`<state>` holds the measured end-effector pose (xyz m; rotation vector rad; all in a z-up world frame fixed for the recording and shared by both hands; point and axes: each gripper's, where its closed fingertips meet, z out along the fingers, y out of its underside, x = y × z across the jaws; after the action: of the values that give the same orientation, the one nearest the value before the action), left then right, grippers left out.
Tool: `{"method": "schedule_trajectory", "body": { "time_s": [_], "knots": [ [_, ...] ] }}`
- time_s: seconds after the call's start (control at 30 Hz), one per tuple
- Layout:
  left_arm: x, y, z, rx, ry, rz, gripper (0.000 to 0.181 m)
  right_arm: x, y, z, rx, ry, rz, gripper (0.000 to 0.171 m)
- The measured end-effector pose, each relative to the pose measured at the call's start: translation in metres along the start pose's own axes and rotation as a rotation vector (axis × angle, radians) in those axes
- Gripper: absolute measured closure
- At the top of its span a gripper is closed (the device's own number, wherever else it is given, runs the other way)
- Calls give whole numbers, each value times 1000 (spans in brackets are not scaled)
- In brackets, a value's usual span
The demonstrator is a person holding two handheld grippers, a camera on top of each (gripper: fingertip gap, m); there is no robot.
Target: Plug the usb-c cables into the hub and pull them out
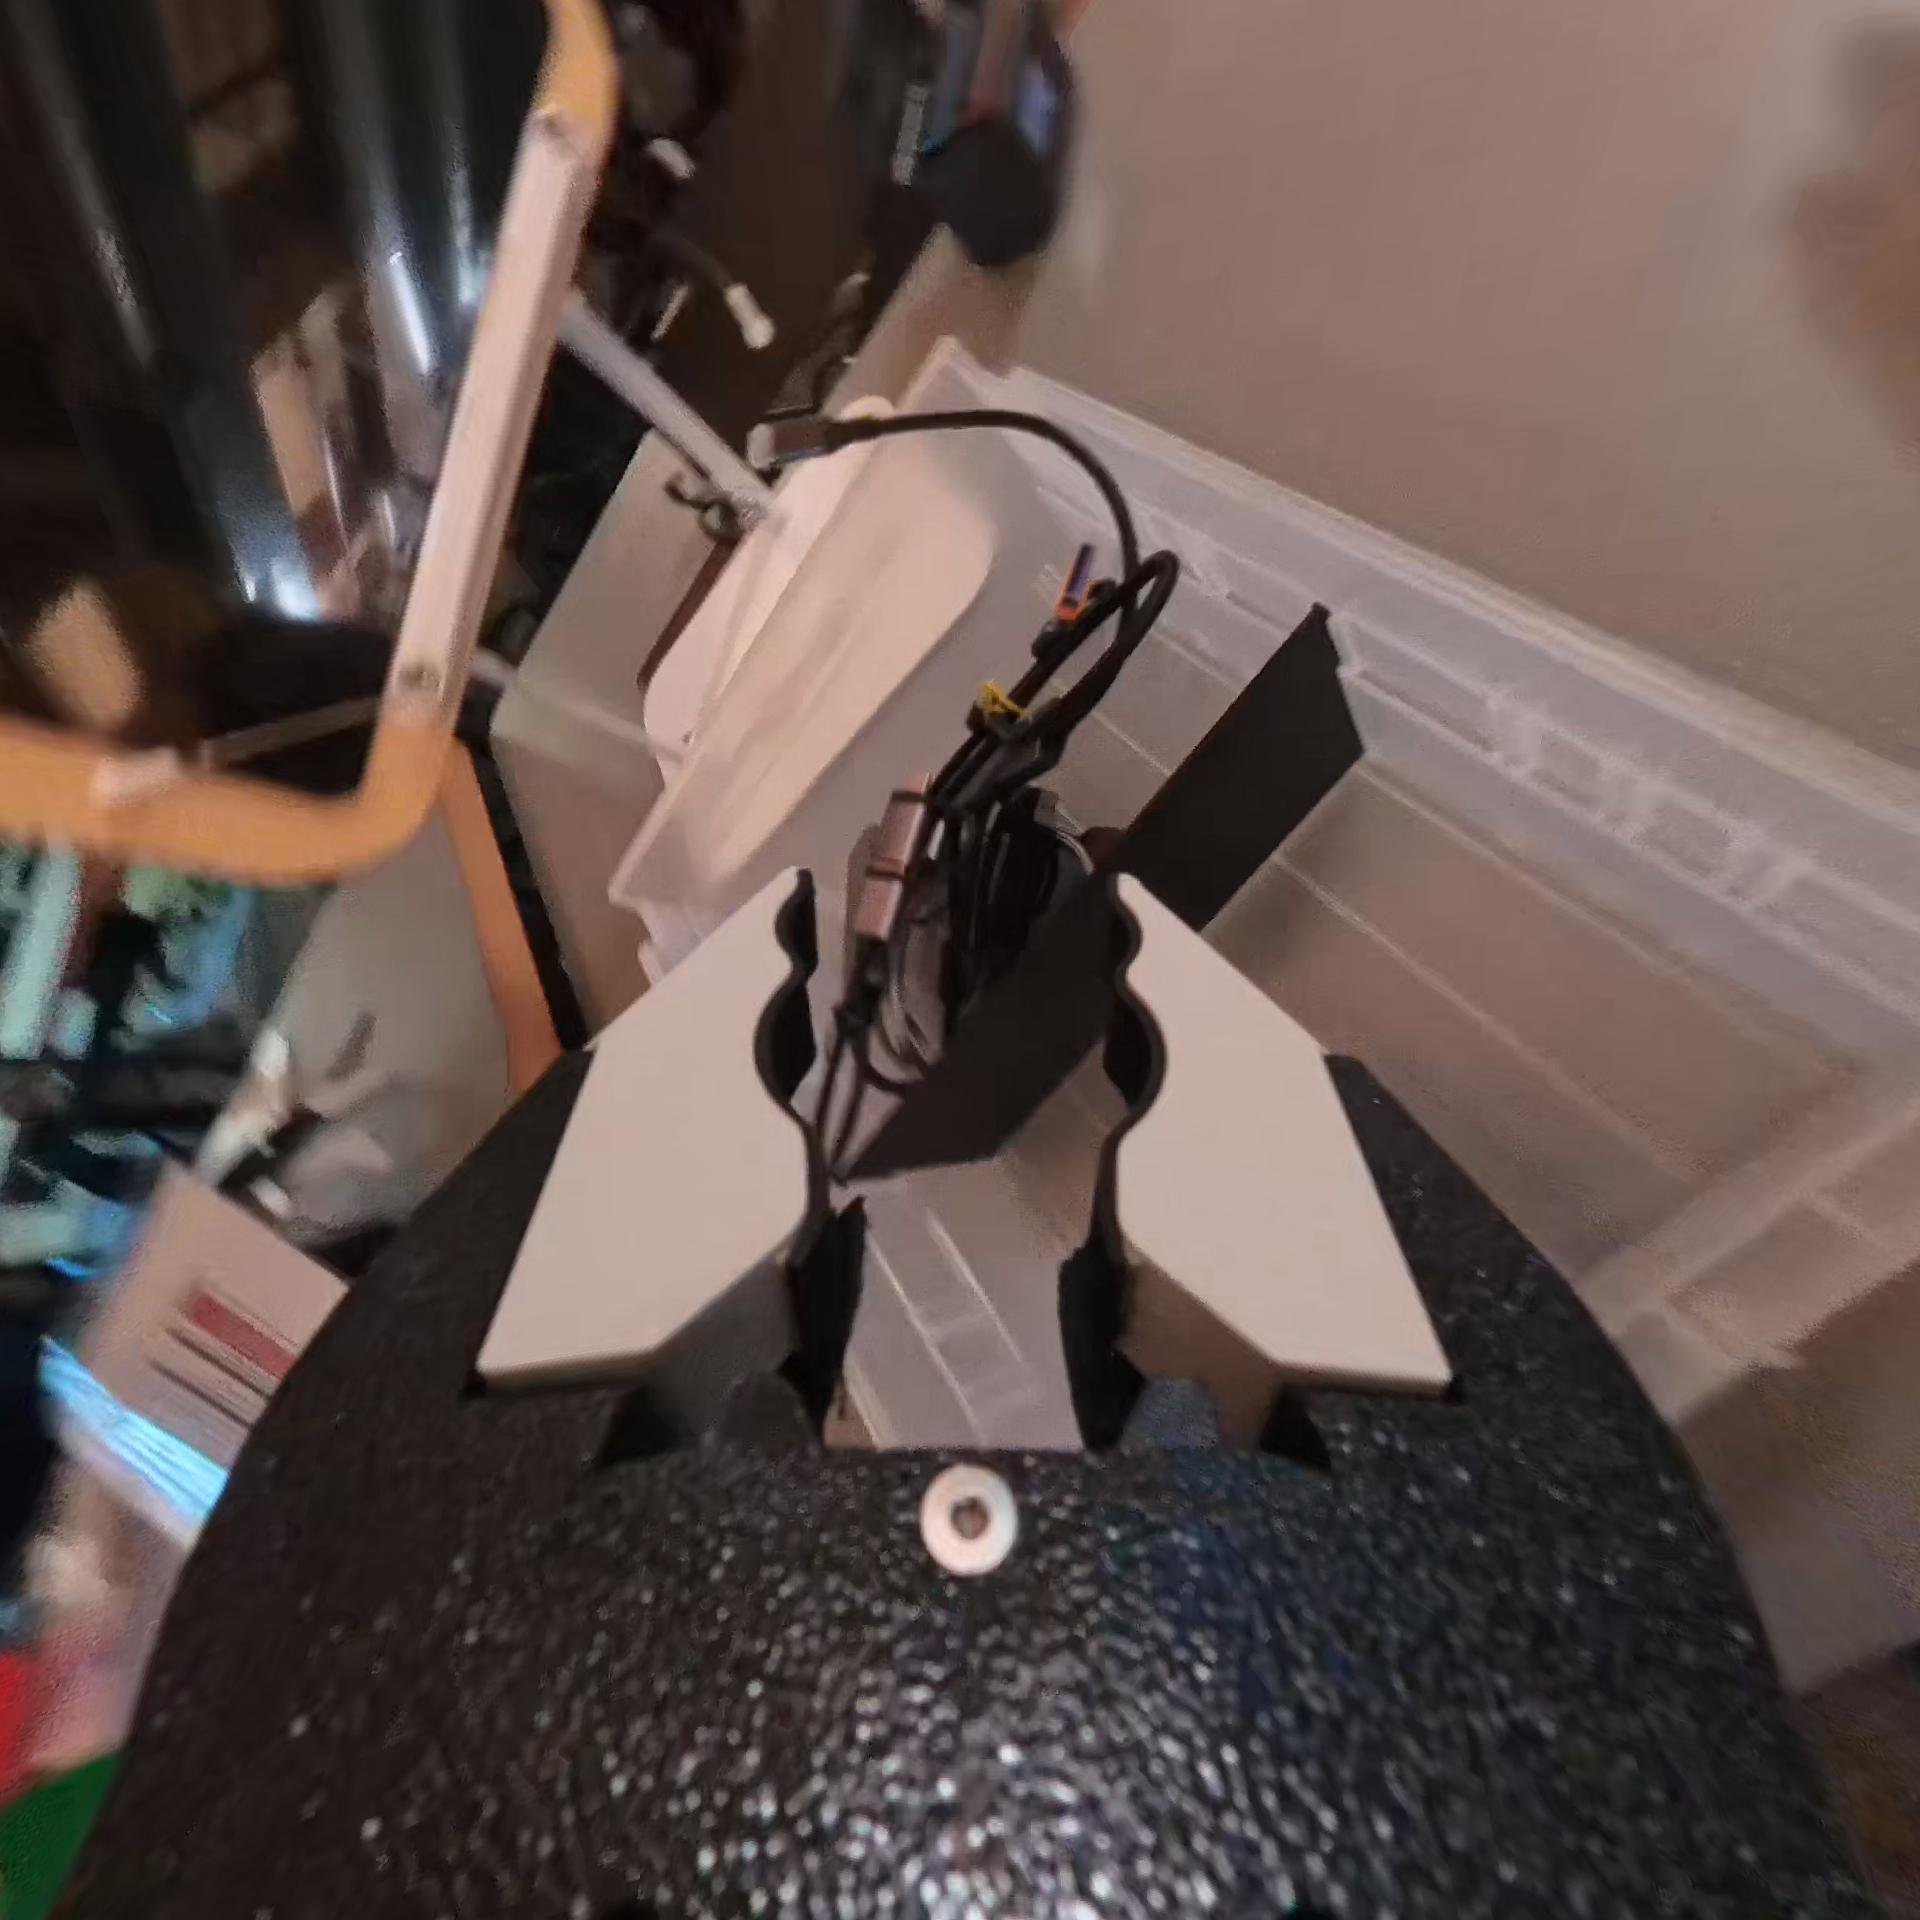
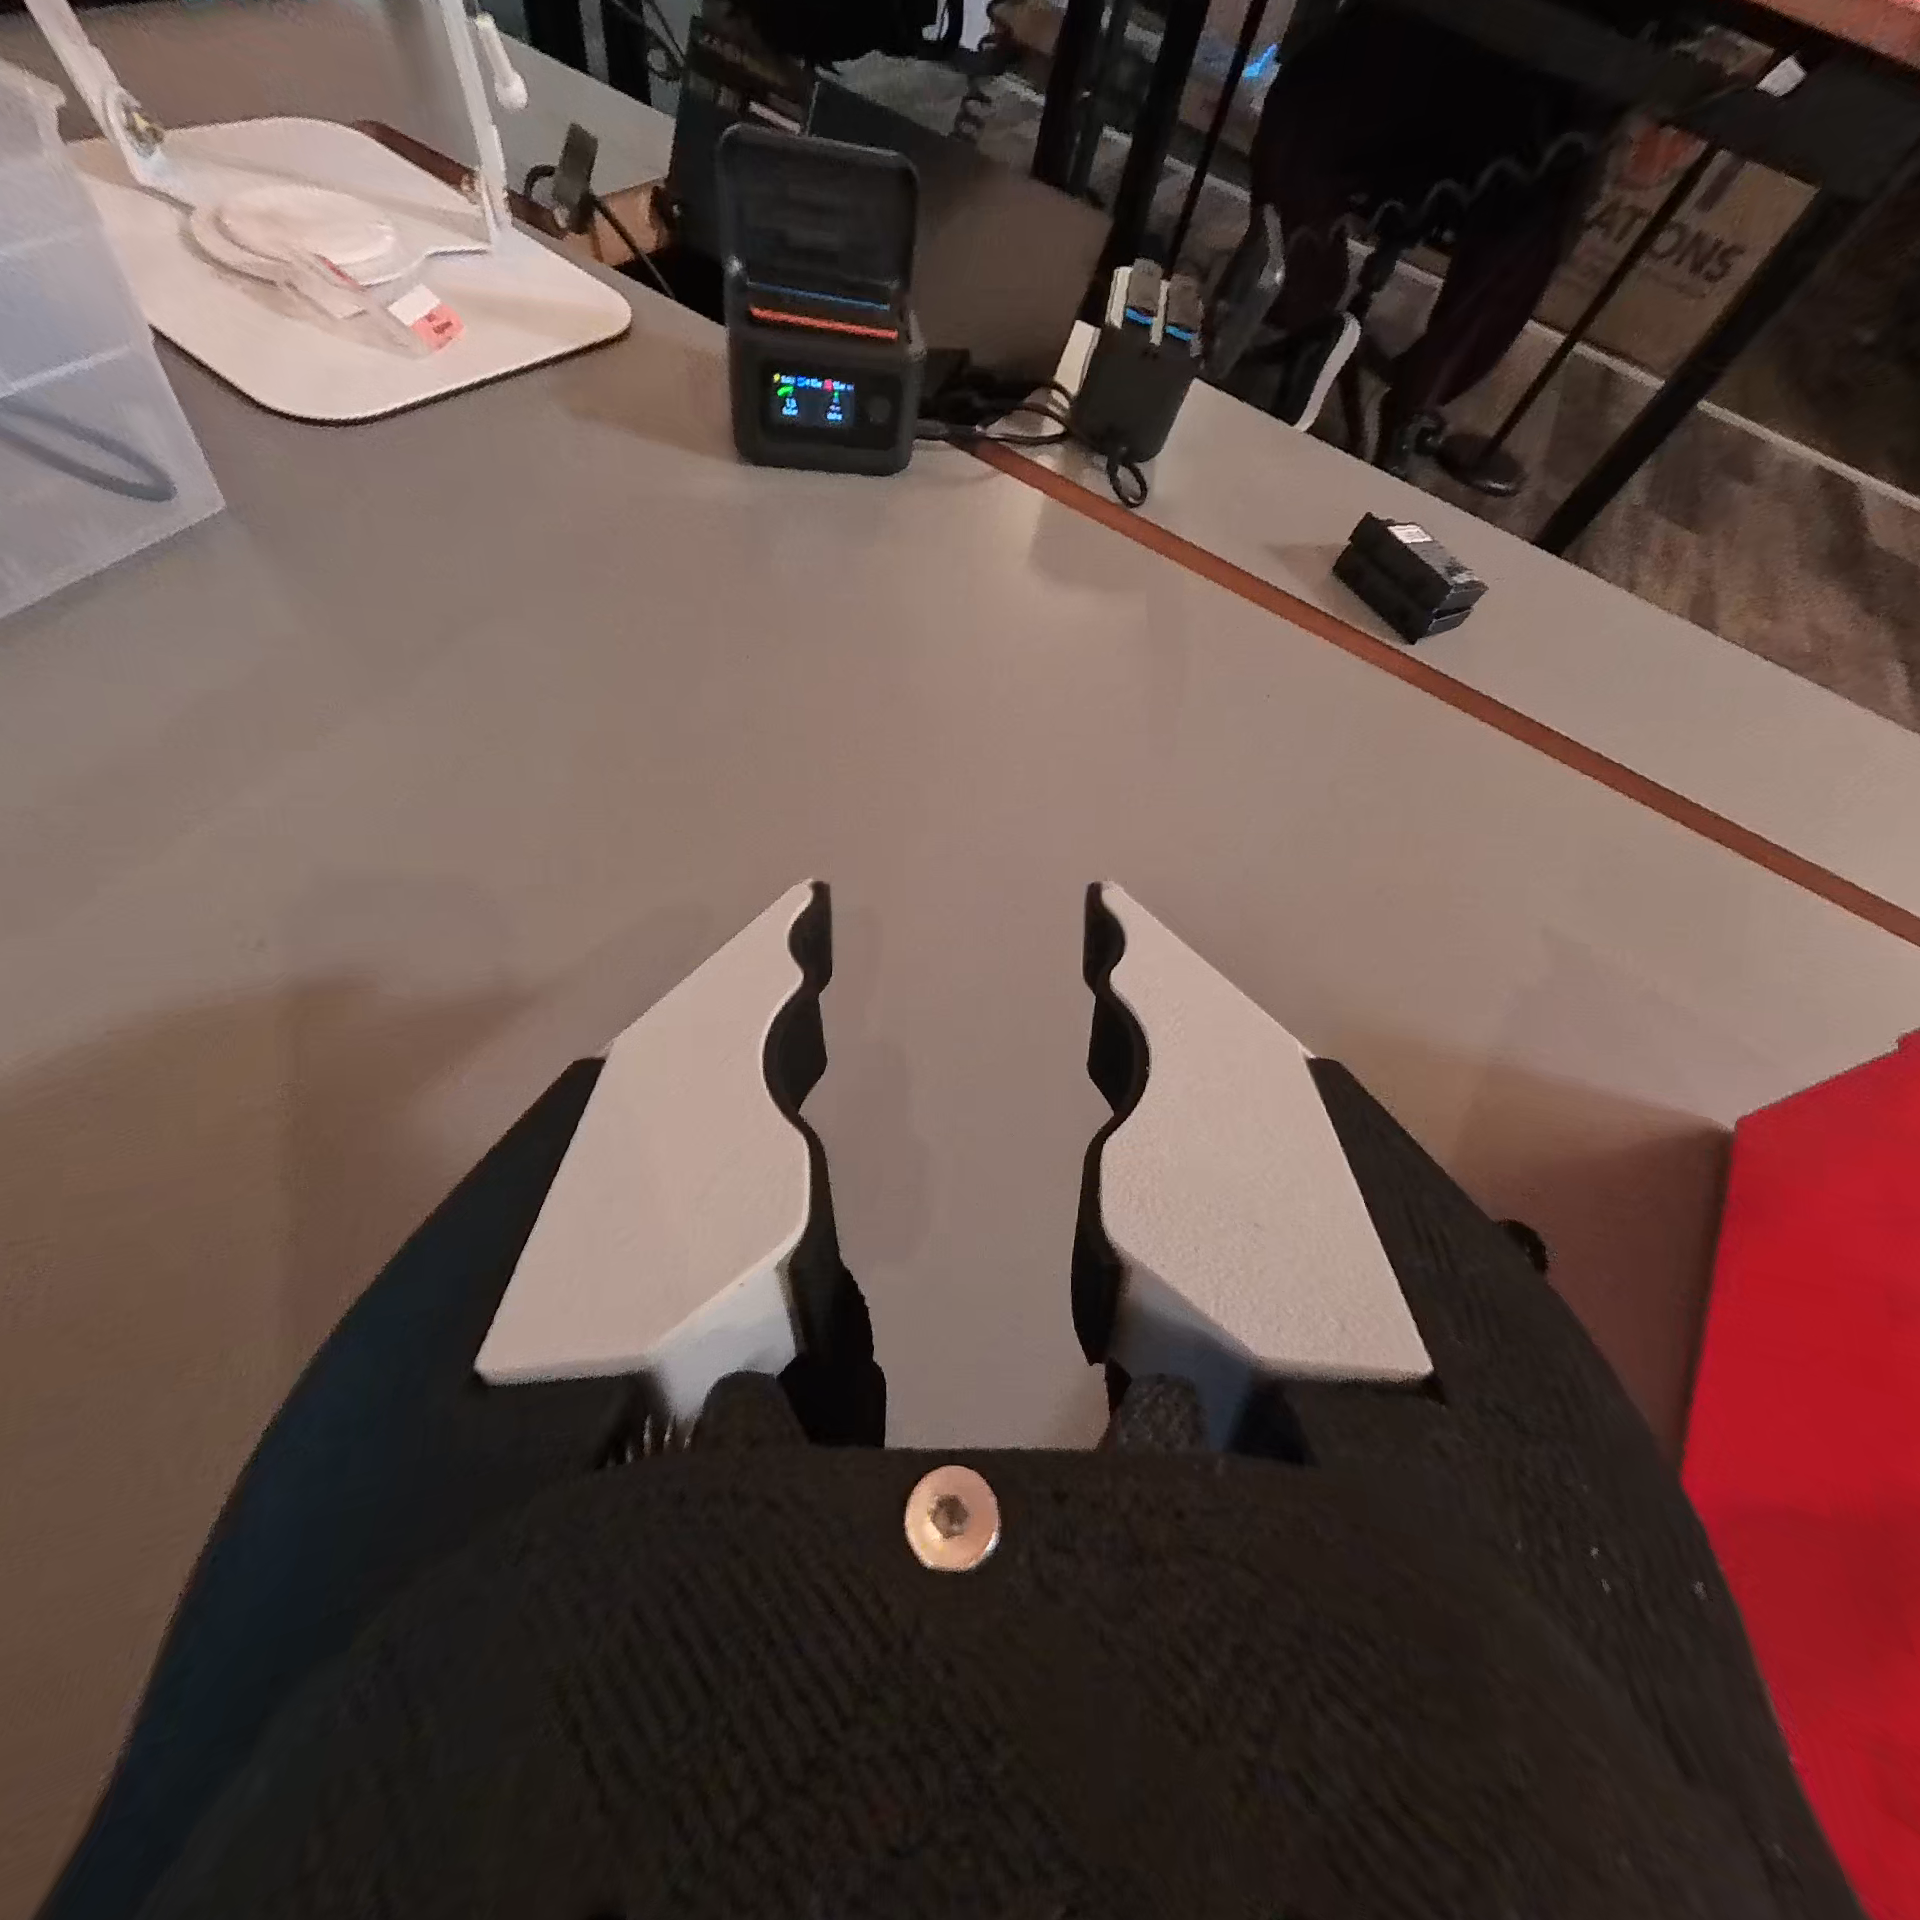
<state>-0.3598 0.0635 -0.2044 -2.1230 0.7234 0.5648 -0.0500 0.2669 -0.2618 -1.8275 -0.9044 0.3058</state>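
Usb-c cables [image 1: 1103,488] stand as a black bundle in a black holder [image 1: 997,1049], right between the fingers of the left gripper [image 1: 961,894]; which part there is the hub, the blurred left wrist view does not let me tell.

The desk [image 2: 623,727] is the biggest thing, pale grey, with a brown seam running toward its right edge. A clear plastic bin [image 1: 1455,831] lies behind the holder in the left wrist view, and a white tray [image 1: 831,665] leans at the far end of this bin. A red box [image 2: 1818,1455] sits at the near right corner of the desk, just beside the right gripper [image 2: 956,904]. A white board [image 2: 416,343] with a thin stand on it is at the far left corner.

Both grippers have white fingers on a black body. The left one has its fingers apart with the holder in the gap – if the pads press it, I cannot tell. The right one is spread wide above the bare desk and has hold of nothing.

At the far edge stands a black device with a small lit screen [image 2: 821,343], and just beside it a dark charger [image 2: 1138,384]. A small black block [image 2: 1408,577] lies near the right edge, beyond the seam. Two grey plugs [image 1: 894,862] stick up on the left side of the holder – one more cable end arches over the tray
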Motion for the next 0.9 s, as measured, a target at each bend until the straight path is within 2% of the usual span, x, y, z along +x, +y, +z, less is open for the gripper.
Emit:
{"method": "schedule_trajectory", "body": {
  "time_s": [0.03,0.1,0.23,0.3,0.4,0.6,0.63,0.7,0.8,0.9],
  "knots": [
    [0,-3,12,-23,17,96,129,-1,1,1,-6,-5,-6,123],
    [-1,-6,36,-59,72,213,130,-3,3,1,-12,-13,-15,123],
    [3,0,72,-115,253,274,129,-5,6,2,-15,-34,-7,123],
    [13,4,82,-141,358,294,124,-5,5,1,-14,-40,-1,123],
    [22,2,92,-142,423,308,132,-7,3,0,-3,-50,3,123],
    [15,21,113,-243,297,499,145,-12,0,-1,6,-75,6,123],
    [16,23,115,-248,280,524,155,-12,-1,-2,8,-78,6,123],
    [14,21,116,-227,223,554,162,-13,-2,-2,13,-84,9,123],
    [2,17,111,-195,147,489,169,-14,-2,-2,13,-100,21,123],
    [-15,3,98,-91,138,255,170,-16,-3,-3,19,-111,27,123]
  ]
}}
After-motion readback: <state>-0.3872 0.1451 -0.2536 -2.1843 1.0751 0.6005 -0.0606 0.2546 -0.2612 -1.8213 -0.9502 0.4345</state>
